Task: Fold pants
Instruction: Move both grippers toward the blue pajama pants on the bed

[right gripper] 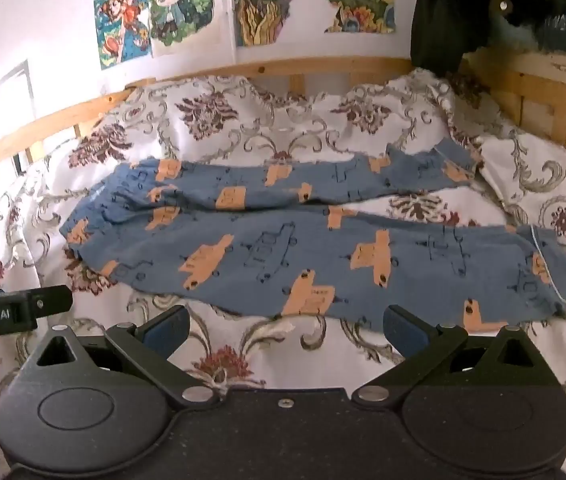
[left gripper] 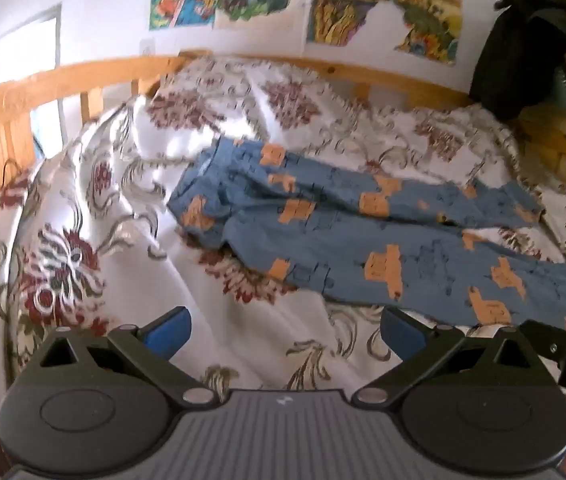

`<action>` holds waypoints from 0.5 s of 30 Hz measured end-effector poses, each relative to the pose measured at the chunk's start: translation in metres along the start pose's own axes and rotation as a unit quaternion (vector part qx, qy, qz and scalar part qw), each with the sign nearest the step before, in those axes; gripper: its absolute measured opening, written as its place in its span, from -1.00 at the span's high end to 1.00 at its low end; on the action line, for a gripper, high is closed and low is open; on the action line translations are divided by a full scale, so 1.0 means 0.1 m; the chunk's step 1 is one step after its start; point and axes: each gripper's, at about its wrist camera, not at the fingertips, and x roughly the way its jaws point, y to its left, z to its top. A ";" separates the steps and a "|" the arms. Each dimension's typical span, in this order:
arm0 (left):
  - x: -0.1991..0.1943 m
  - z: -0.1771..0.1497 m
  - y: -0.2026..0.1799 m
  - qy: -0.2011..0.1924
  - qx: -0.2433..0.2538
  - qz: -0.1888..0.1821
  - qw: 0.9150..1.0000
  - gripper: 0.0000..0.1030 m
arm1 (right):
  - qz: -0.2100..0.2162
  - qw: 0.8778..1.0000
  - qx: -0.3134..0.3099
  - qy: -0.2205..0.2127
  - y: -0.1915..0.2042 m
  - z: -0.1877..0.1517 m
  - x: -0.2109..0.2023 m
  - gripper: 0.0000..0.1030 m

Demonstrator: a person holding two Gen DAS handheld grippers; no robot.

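Pants: blue children's pants [right gripper: 283, 248] printed with orange vehicles and dark line drawings, spread flat across the bed, waistband to the left, both legs running to the right, the near leg and far leg slightly apart toward the cuffs.
Bed: covered by a white bedspread [right gripper: 243, 344] with maroon flowers and grey scrollwork, rumpled at the far side; a wooden bed rail [right gripper: 267, 68] runs along the far edge.
Left tongs [left gripper: 283, 334]: spread wide open, holding nothing, above bare bedspread just near the pants' near edge, toward the waist end; blue pads [left gripper: 167, 336] show on the inner faces.
Right tongs [right gripper: 285, 330]: also spread wide open and empty, above the bedspread just near the near leg, close to its middle; not touching the cloth as far as can be seen.
Other tongs in view: part of the left tool's black body shows at the left edge of the right wrist view, with white lettering.
Wall: white, with colourful cartoon posters [right gripper: 155, 12] above the rail.
Far right corner: dark clothing [left gripper: 531, 40] draped over the bed frame.
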 end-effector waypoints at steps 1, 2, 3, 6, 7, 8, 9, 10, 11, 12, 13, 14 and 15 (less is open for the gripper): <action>0.03 -0.01 0.00 0.012 -0.004 0.007 1.000 -1.00 | 0.000 1.000 0.000 0.003 -0.01 0.01 0.00 -0.99; 0.05 -0.01 0.00 0.023 -0.007 0.012 1.000 -1.00 | -0.001 1.000 -0.001 0.005 -0.02 0.00 0.00 -0.99; 0.07 0.00 0.01 0.032 -0.010 0.014 0.999 -1.00 | -0.001 1.000 -0.002 0.006 -0.03 0.01 0.00 -0.99; 0.12 0.07 0.02 0.057 -0.015 0.020 0.998 -1.00 | 0.015 1.000 -0.008 0.018 -0.06 0.12 0.04 -0.99; 0.12 0.11 0.01 0.064 -0.012 0.022 0.998 -1.00 | 0.023 0.999 -0.015 0.023 -0.08 0.18 0.05 -0.99; 0.12 0.16 0.00 0.071 -0.008 0.024 0.997 -1.00 | 0.033 0.999 -0.028 0.032 -0.09 0.30 0.07 -0.99; 0.11 0.23 0.00 0.078 -0.005 0.020 0.997 -1.00 | 0.041 0.998 -0.042 0.038 -0.11 0.39 0.09 -0.99; 0.10 0.31 -0.01 0.083 -0.004 0.012 0.996 -1.00 | 0.052 0.996 -0.062 0.043 -0.12 0.54 0.11 -0.99; 0.09 0.40 -0.01 0.087 0.000 0.001 0.996 -1.00 | 0.062 0.994 -0.078 0.045 -0.14 0.67 0.11 -0.99; 0.09 0.50 -0.02 0.090 0.008 -0.007 0.996 -1.00 | 0.072 0.992 -0.094 0.048 -0.16 0.83 0.12 -0.99; 0.09 0.62 -0.03 0.090 0.016 -0.010 0.996 -1.00 | 0.081 0.989 -0.111 0.054 -0.18 1.03 0.13 -0.99; 0.10 0.74 -0.03 0.087 0.026 -0.013 0.996 -1.00 | 0.085 0.987 -0.123 0.062 -0.21 1.22 0.14 -0.99; 0.11 0.88 -0.02 0.083 0.036 -0.017 0.996 -1.00 | 0.091 0.984 -0.136 0.072 -0.23 1.42 0.17 -0.99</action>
